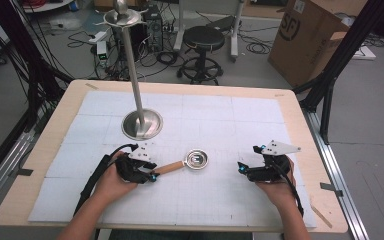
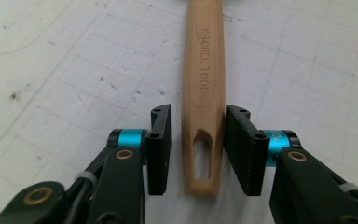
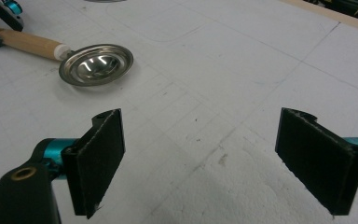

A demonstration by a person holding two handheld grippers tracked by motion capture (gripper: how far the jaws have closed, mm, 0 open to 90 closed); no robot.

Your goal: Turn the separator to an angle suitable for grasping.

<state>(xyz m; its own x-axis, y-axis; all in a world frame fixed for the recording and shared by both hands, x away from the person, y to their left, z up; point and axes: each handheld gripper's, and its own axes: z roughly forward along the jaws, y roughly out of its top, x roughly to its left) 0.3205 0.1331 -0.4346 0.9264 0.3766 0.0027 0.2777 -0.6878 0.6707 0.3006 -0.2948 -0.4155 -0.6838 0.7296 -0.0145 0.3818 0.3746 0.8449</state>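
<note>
A small steel ladle lies on the white mat, its bowl [image 1: 198, 160] [image 3: 96, 63] at the middle and its wooden handle [image 1: 169, 168] [image 2: 204, 79] pointing left. The handle is stamped "KITCHEN TOOL" and has a slot at its end. My left gripper [image 1: 152, 175] [image 2: 198, 140] straddles the handle's end. The right pad [image 2: 242, 154] lies against the wood and a narrow gap shows beside the left pad [image 2: 161, 149], so it counts as open. My right gripper [image 1: 248, 158] [image 3: 200, 158] is wide open over bare mat to the right of the bowl, holding nothing.
A steel stand [image 1: 141, 124] with a round base and a tall pole rises at the mat's back left. The wooden table edge [image 1: 300, 130] frames the mat. Behind the table are a black stool [image 1: 203, 40], a cardboard box [image 1: 310, 35] and cables.
</note>
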